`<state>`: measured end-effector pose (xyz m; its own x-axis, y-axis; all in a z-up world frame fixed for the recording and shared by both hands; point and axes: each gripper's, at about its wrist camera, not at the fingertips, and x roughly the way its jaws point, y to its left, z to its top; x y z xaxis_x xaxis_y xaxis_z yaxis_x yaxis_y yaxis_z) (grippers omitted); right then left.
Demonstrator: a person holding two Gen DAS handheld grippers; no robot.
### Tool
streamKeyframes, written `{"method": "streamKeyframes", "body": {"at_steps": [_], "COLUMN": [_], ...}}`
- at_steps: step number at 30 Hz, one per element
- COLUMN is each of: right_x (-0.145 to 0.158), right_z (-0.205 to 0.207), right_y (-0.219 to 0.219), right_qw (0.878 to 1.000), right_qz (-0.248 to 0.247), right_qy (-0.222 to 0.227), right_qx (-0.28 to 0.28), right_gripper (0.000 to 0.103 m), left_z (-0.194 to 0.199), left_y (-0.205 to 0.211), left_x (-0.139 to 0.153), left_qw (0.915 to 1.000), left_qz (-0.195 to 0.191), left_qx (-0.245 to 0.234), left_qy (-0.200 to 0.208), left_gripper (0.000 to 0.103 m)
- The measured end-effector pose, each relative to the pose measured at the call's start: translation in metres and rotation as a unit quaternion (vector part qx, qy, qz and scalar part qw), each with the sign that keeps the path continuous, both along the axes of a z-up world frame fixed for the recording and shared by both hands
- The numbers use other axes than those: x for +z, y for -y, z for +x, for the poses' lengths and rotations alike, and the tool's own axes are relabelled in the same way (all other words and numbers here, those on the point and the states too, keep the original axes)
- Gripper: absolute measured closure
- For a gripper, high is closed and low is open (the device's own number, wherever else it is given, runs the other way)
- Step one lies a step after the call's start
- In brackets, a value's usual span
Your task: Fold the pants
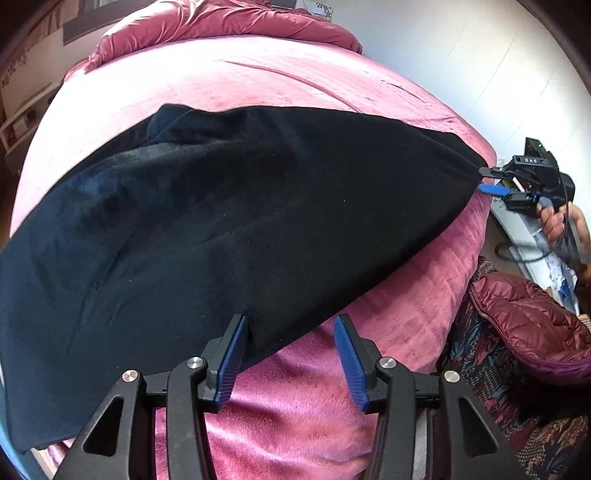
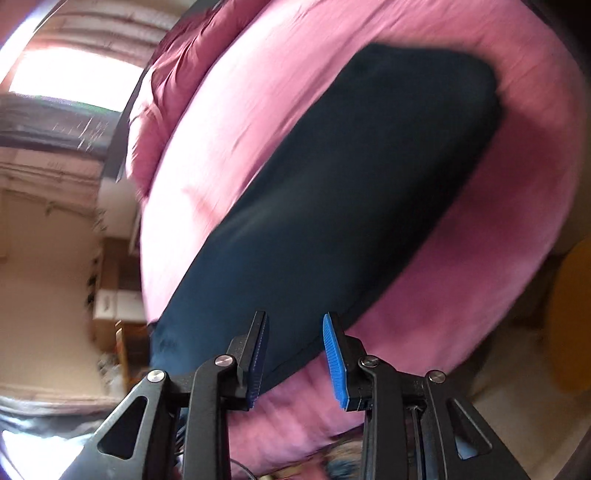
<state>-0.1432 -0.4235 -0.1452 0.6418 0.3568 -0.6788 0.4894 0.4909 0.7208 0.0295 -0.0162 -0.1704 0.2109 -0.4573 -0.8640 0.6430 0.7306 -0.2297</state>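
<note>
Your left gripper (image 1: 291, 354) stands with jaws apart, low over the pink blanket (image 1: 295, 406); the near edge of the dark pants (image 1: 221, 221) lies against its left finger, unclamped. Your right gripper (image 2: 295, 354) is likewise spread in its own blurred view, with the pants' (image 2: 332, 221) near corner reaching in between the fingers, not pinched. In the left view, it sits at the pants' far right corner. Beyond, the pants lie spread across the bed, with a rumpled pink duvet (image 1: 229, 22) at the far end.
</note>
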Motion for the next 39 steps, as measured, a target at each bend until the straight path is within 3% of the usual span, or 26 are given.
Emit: {"method": "streamKeyframes", "body": {"at_steps": [2,7,8,11,16,23,25,27,29,33,36,39], "right_x": [-0.011,-0.026,-0.024,-0.017,0.014,-0.020,-0.017,-0.010,0.005,0.038,0.053,0.056], "right_z": [0.012,0.026,0.029,0.025,0.019,0.023,0.022,0.022,0.022,0.035,0.059,0.091], "right_y": [-0.014,-0.025,-0.025,-0.029,-0.034,-0.030,-0.029,-0.030,-0.036,-0.066,-0.103,-0.152], "right_qw": [1.000,0.999,0.999,0.999,0.995,0.994,0.994,0.993,0.986,0.965,0.951,0.933], "right_qz": [0.001,0.006,-0.006,-0.036,-0.092,-0.083,-0.082,-0.086,-0.129,-0.209,-0.233,-0.239], "right_qy": [-0.017,-0.036,-0.033,-0.033,-0.013,-0.054,-0.051,-0.054,-0.065,-0.044,-0.015,0.012], "right_qx": [0.012,0.004,0.001,0.004,0.032,0.038,0.044,0.060,0.085,0.152,0.205,0.270], "right_gripper": [0.071,0.072,0.081,0.095,0.097,0.095,0.094,0.086,0.077,0.077,0.077,0.077], "left_z": [0.003,0.014,0.015,0.019,0.012,0.017,0.023,0.029,0.036,0.044,0.038,0.026], "left_y": [-0.003,-0.010,-0.010,-0.013,-0.027,-0.038,-0.046,-0.065,-0.098,-0.195,-0.255,-0.302], "left_x": [-0.002,-0.005,-0.006,-0.005,0.010,0.001,0.006,0.015,0.028,0.049,0.054,0.044], "left_qw": [0.9999,0.9997,0.9998,0.9996,0.9990,0.9979,0.9965,0.9922,0.9814,0.9351,0.9031,0.8698], "left_qz": [-0.011,-0.016,-0.014,-0.021,-0.045,-0.045,-0.050,-0.073,-0.111,-0.171,-0.145,-0.123], "left_qx": [0.003,0.016,0.017,0.017,0.004,0.020,0.047,0.082,0.140,0.302,0.400,0.473], "left_qy": [-0.005,-0.004,-0.003,-0.006,-0.008,-0.042,-0.047,-0.059,-0.070,-0.074,-0.056,-0.071], "left_gripper": [0.058,0.087,0.094,0.101,0.102,0.102,0.097,0.086,0.081,0.077,0.074,0.073]}}
